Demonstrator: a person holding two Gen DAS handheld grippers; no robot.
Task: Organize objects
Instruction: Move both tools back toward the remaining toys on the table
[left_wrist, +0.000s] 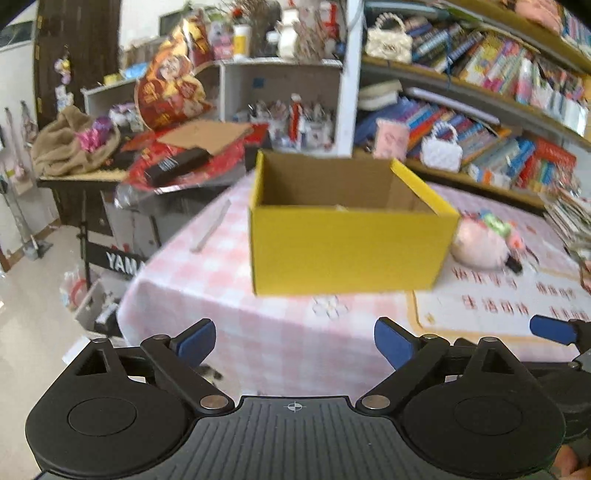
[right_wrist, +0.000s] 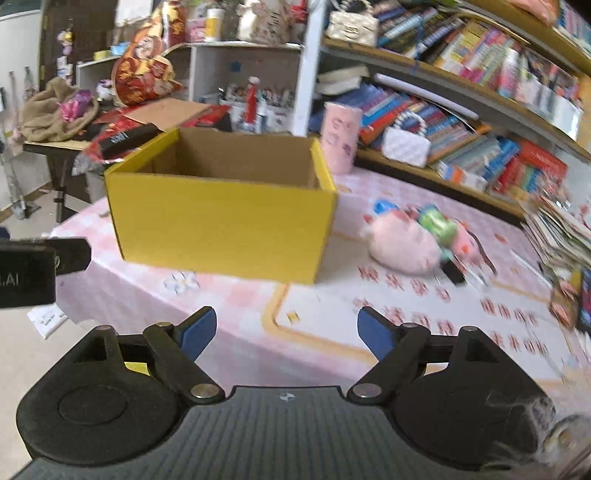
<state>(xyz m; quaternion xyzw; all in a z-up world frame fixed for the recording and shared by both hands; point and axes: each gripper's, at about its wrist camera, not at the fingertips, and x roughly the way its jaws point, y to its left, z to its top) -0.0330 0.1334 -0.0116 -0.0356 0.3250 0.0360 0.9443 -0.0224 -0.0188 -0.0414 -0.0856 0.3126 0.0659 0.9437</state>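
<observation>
Both grippers hover empty before the yellow cardboard box (right_wrist: 221, 225): the left gripper (left_wrist: 294, 343) and right gripper (right_wrist: 286, 329) each stand with jaws spread wide. Right of the box lies a heap of toys led by a pink plush (right_wrist: 404, 245). It is soft and round, so a shallow pinch could let it slip free. The box sits on a pink checked tablecloth (left_wrist: 229, 314); crammed bookshelves (right_wrist: 480, 92) stand behind it.

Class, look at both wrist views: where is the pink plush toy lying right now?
The pink plush toy lies on the checked tablecloth, just right of the yellow box in both views, with small colourful toys bunched against its far side and the bookshelf behind.
</observation>
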